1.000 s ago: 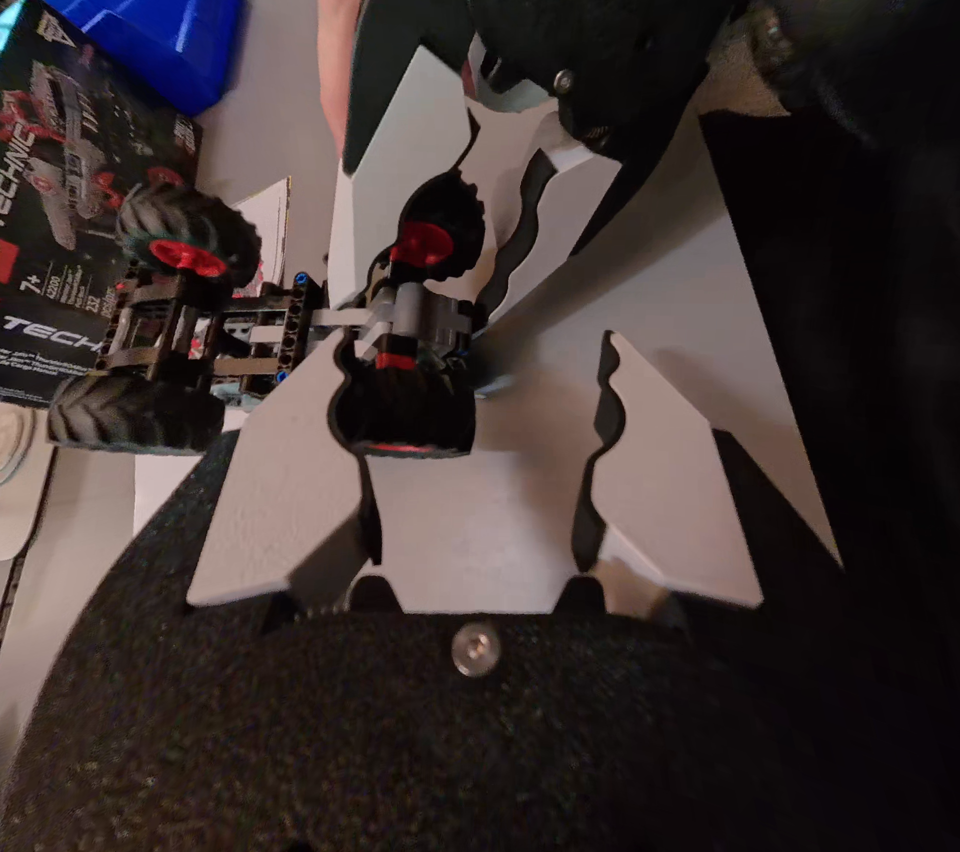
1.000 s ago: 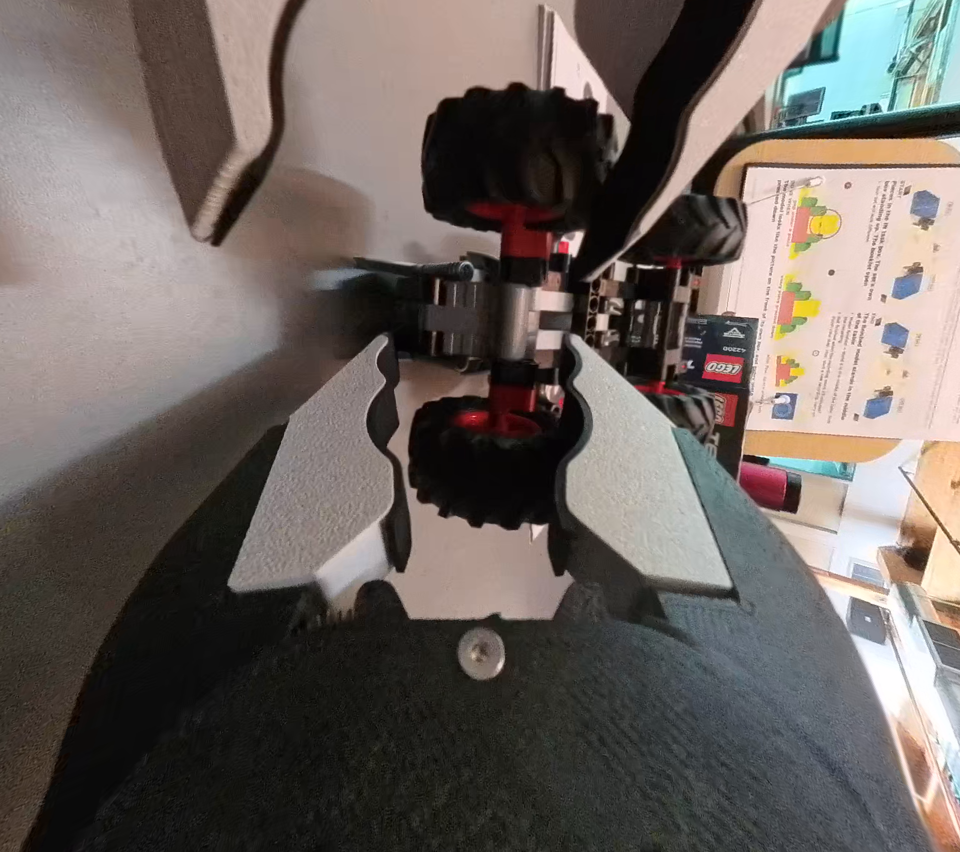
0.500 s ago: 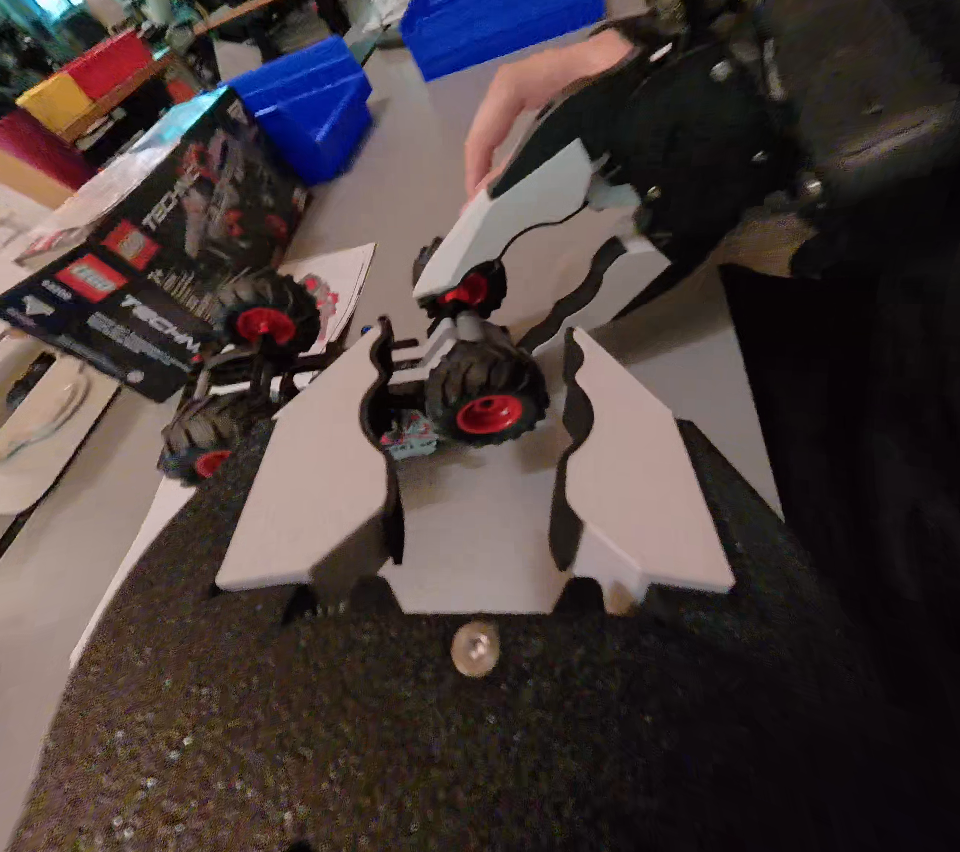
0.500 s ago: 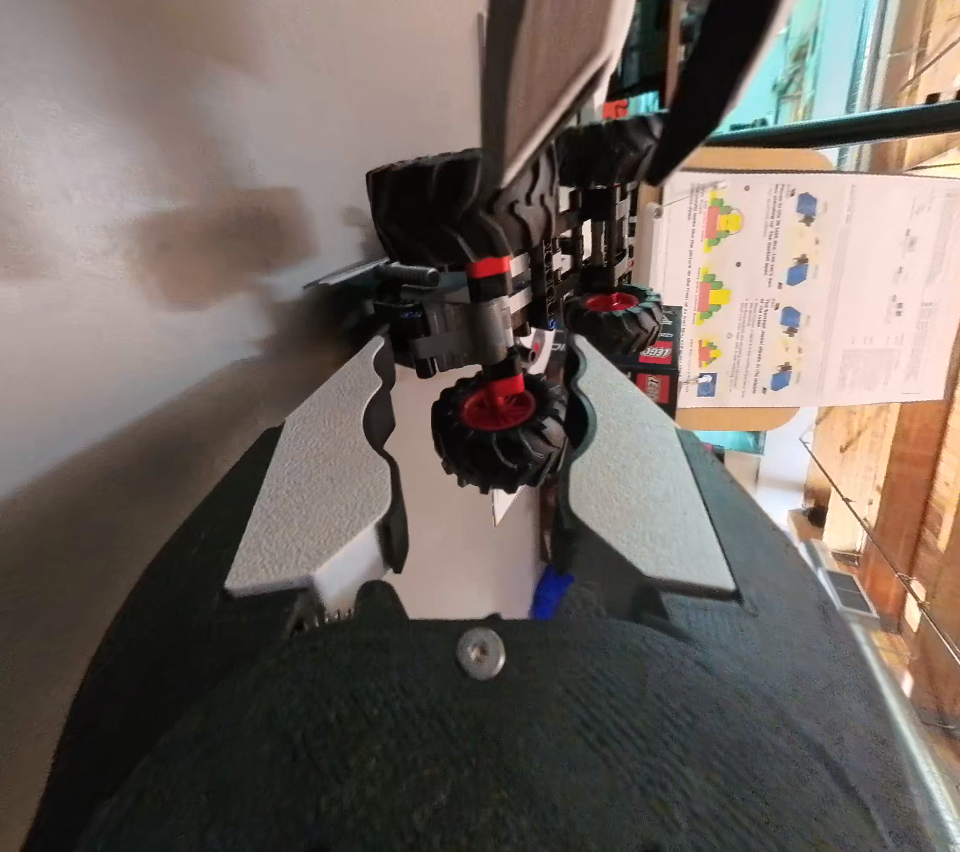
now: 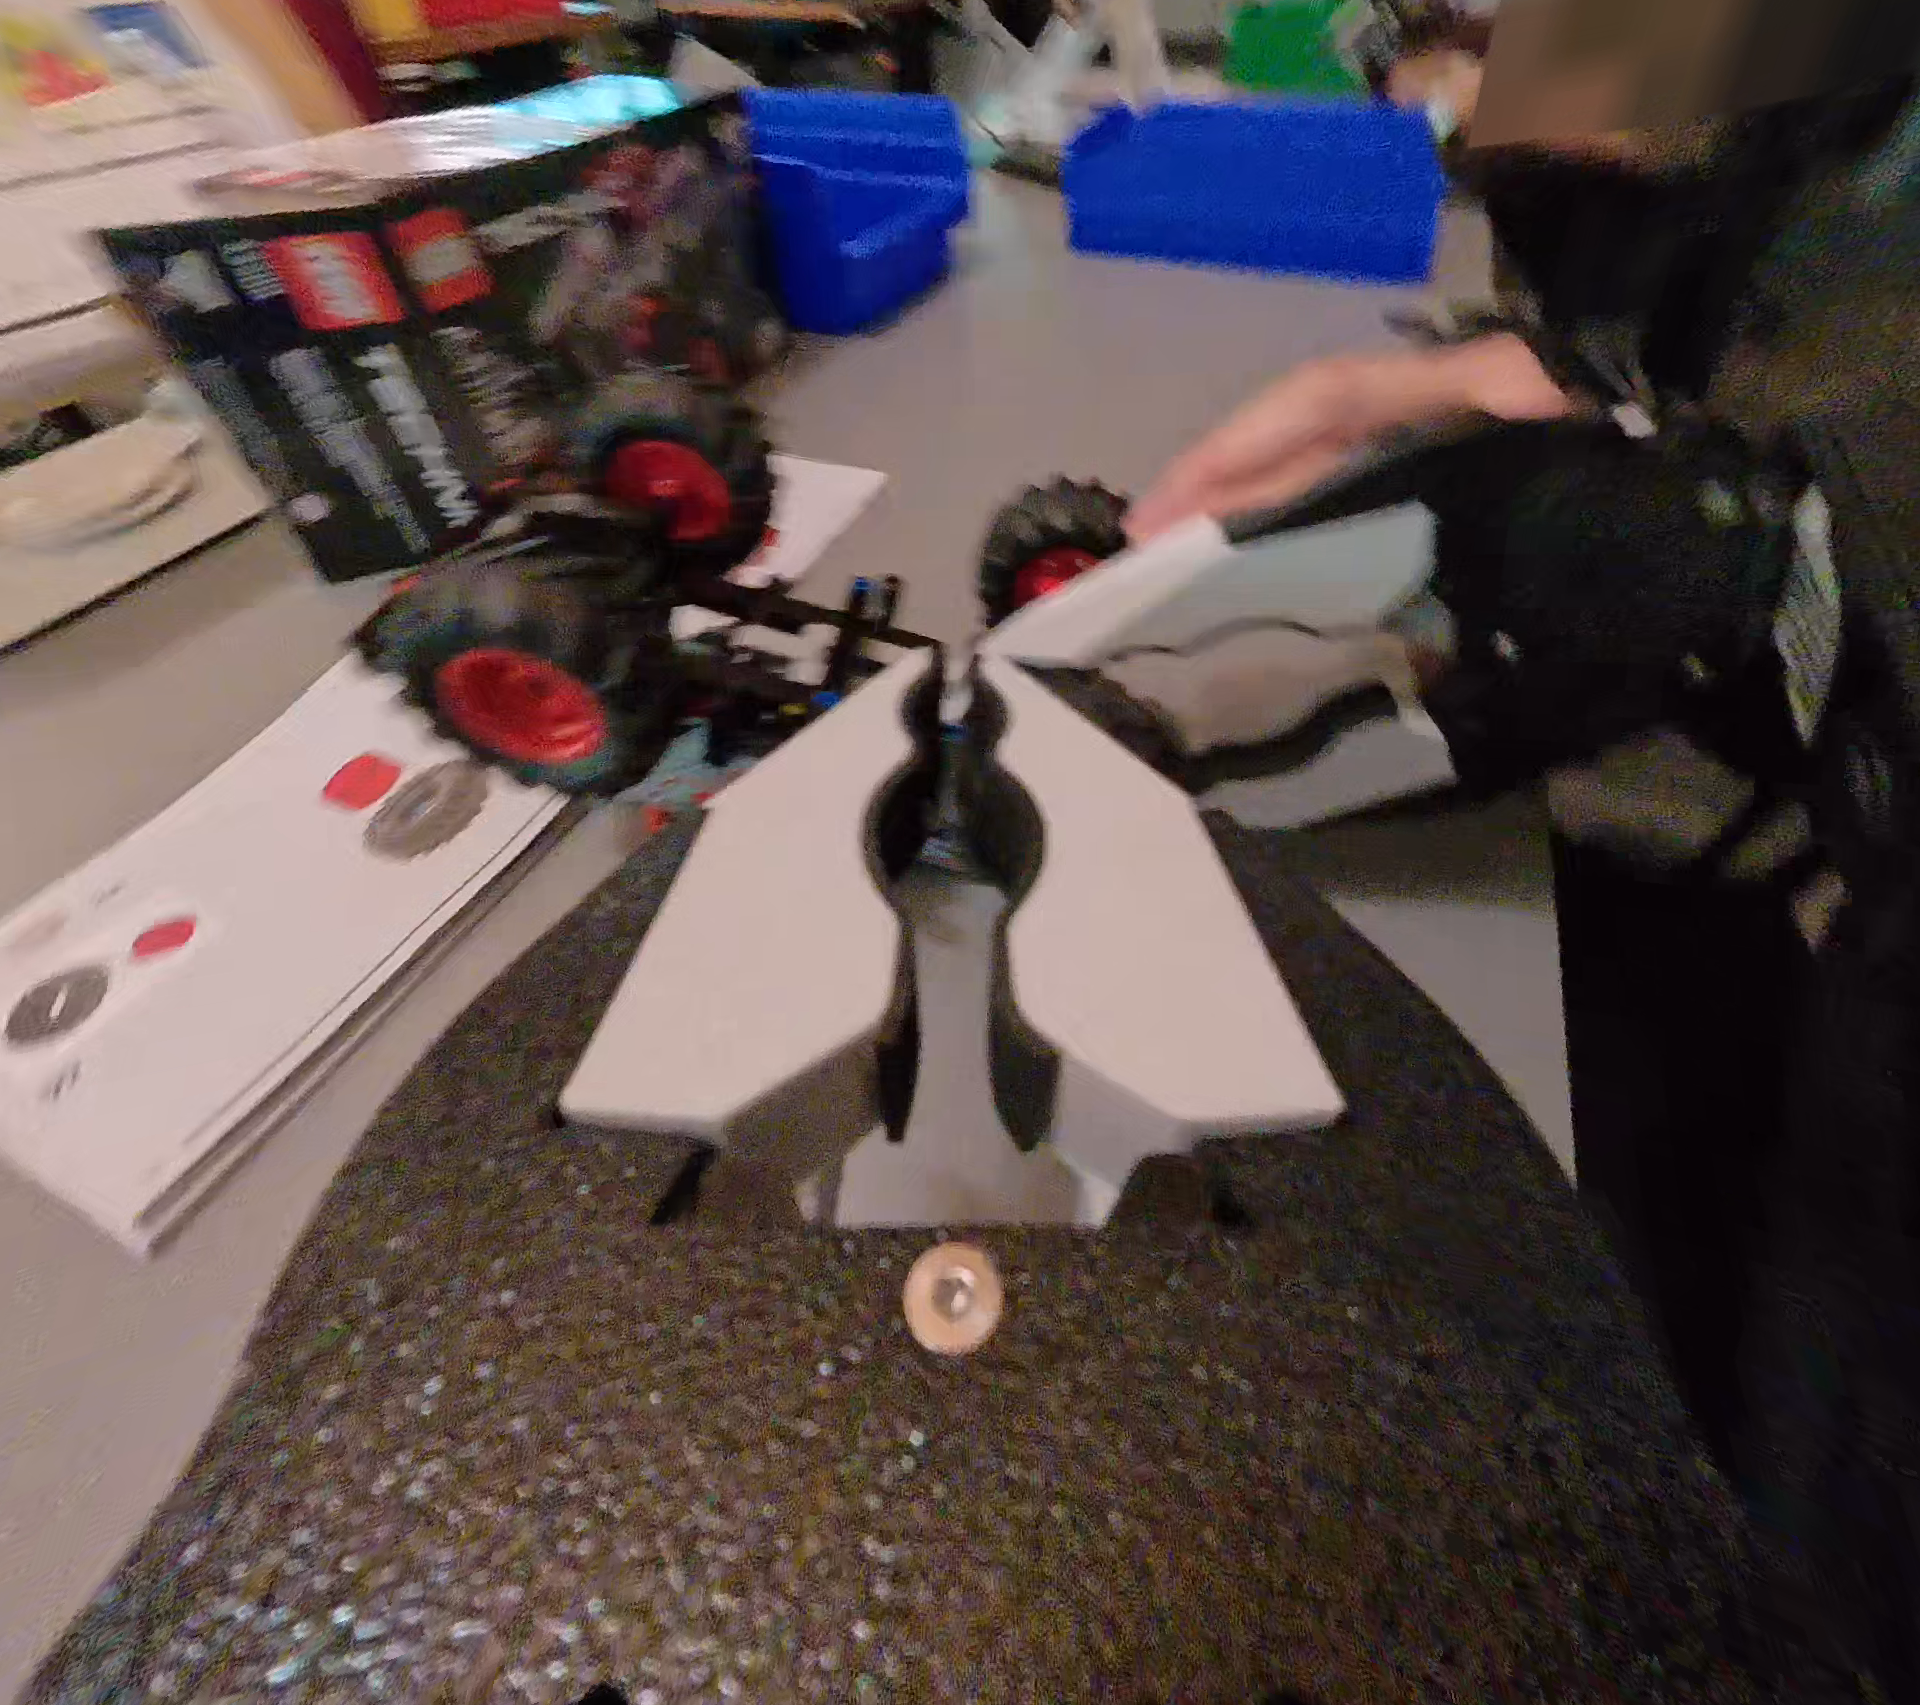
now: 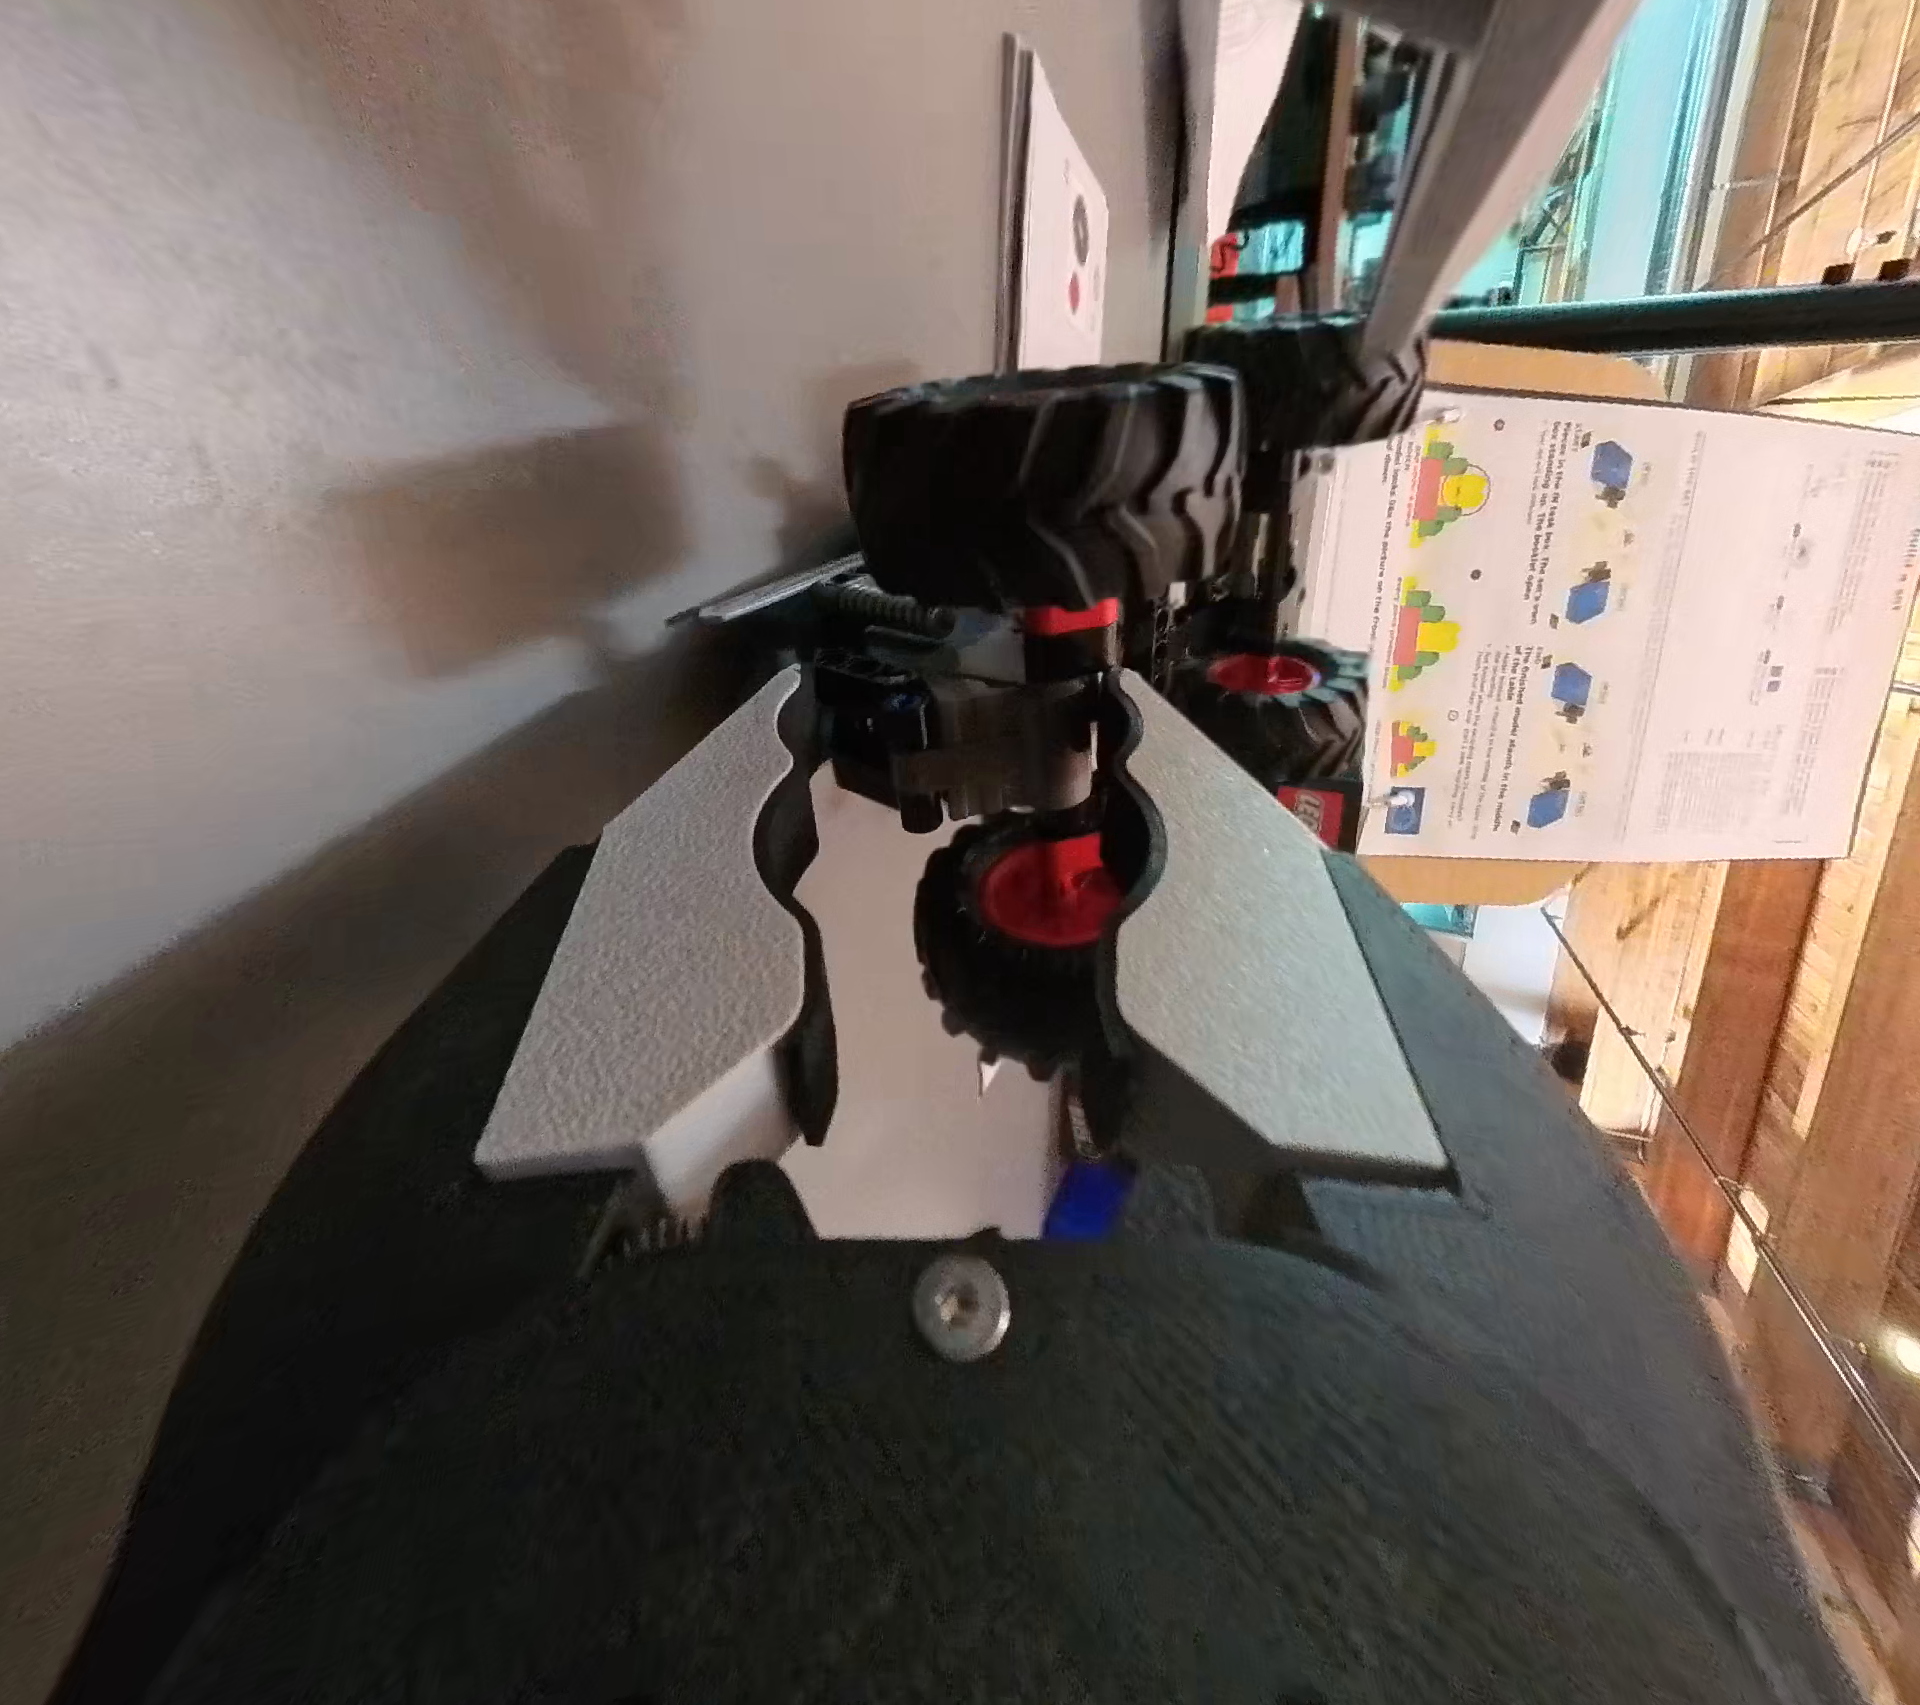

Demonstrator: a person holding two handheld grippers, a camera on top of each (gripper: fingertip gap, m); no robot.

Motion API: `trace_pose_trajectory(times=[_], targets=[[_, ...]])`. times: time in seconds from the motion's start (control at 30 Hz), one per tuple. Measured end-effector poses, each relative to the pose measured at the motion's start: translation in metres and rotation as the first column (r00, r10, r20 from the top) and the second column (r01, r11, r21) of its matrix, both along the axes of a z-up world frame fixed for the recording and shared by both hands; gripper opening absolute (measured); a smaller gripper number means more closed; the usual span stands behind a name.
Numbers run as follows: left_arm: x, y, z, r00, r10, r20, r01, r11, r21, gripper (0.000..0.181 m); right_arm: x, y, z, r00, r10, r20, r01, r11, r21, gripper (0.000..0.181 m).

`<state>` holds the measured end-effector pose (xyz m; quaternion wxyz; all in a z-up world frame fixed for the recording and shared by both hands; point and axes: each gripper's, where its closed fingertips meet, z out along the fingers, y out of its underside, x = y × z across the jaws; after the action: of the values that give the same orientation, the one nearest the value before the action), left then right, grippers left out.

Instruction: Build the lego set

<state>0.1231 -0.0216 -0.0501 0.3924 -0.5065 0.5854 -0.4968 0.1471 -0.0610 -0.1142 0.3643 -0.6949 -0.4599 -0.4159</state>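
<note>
The lego truck (image 5: 582, 647) has a black frame and big black tyres with red hubs. It rests on the grey table (image 5: 1091, 367). My left gripper (image 5: 951, 679) is closed to a narrow gap on the near end of the frame. The dark part between its pads is blurred. My right gripper (image 6: 956, 699) is shut on the grey and black axle block (image 6: 987, 751), with a small red-hub wheel (image 6: 1029, 886) between its fingers. In the left wrist view the right gripper (image 5: 1174, 595) reaches in from the right, beside a front wheel (image 5: 1049, 543).
The black lego box (image 5: 416, 325) stands behind the truck. An open instruction booklet (image 5: 239, 907) lies at the left. Two blue bins (image 5: 852, 201) (image 5: 1247, 190) sit at the back. A person's hand (image 5: 1330, 419) holds the right gripper. A poster (image 6: 1610, 637) hangs beyond the table.
My left gripper has closed from wide open to a narrow gap on the truck's frame, and its view has tilted up. My right gripper has kept its hold on the axle.
</note>
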Motion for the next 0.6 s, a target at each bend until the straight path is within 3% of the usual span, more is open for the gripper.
trace_pose_trajectory(times=[0.03, 0.1, 0.17, 0.27, 0.37, 0.4, 0.43, 0.5, 0.53, 0.57, 0.6], targets=[[-0.001, 0.032, 0.0, 0.991, 0.136, -0.014, -0.137, 0.988, -0.067, 0.0, 0.001, 0.0, 0.0, 1.0, -0.004, 0.0, 0.004, 1.0, -0.003, 0.052], [-0.007, 0.051, -0.006, 0.979, 0.194, -0.062, -0.193, 0.981, 0.025, 0.011, 0.0, 0.0, 0.0, 1.0, -0.006, 0.003, 0.006, 1.0, 0.0, 0.052], [-0.009, 0.03, 0.001, 0.993, 0.113, -0.02, -0.108, 0.982, 0.158, 0.029, -0.001, 0.0, 0.0, 1.0, -0.009, 0.014, 0.009, 1.0, 0.003, 0.052], [-0.013, -0.024, 0.004, 0.99, -0.139, 0.008, 0.13, 0.946, 0.298, 0.037, -0.001, 0.0, 0.001, 1.0, -0.018, 0.017, 0.018, 1.0, 0.002, 0.052], [-0.012, -0.039, -0.026, 0.971, -0.194, -0.142, 0.234, 0.897, 0.375, 0.055, -0.002, 0.0, 0.001, 0.999, -0.038, 0.002, 0.038, 0.999, 0.012, 0.053], [-0.015, -0.047, -0.038, 0.952, -0.235, -0.197, 0.296, 0.873, 0.387, 0.058, -0.001, 0.0, 0.001, 0.999, -0.05, -0.008, 0.05, 0.999, 0.008, 0.053], [-0.019, -0.054, -0.045, 0.94, -0.267, -0.213, 0.336, 0.834, 0.437, 0.077, 0.002, -0.002, 0.001, 0.998, -0.07, -0.008, 0.07, 0.998, -0.003, 0.053], [-0.032, -0.072, -0.045, 0.911, -0.358, -0.207, 0.41, 0.716, 0.565, 0.088, 0.003, -0.004, 0.001, 0.998, -0.067, -0.009, 0.067, 0.998, -0.014, 0.054], [-0.045, -0.09, -0.041, 0.864, -0.46, -0.207, 0.492, 0.678, 0.547, 0.083, 0.0, -0.004, 0.001, 0.998, -0.059, -0.027, 0.059, 0.998, -0.001, 0.055], [-0.062, -0.112, -0.037, 0.786, -0.579, -0.216, 0.603, 0.645, 0.469, 0.045, -0.005, -0.002, 0.001, 0.997, -0.047, -0.057, 0.048, 0.999, 0.007, 0.055], [-0.072, -0.124, -0.036, 0.732, -0.641, -0.231, 0.672, 0.622, 0.402, 0.047, -0.01, -0.001, 0.002, 0.997, -0.035, -0.075, 0.036, 0.999, 0.015, 0.055]])
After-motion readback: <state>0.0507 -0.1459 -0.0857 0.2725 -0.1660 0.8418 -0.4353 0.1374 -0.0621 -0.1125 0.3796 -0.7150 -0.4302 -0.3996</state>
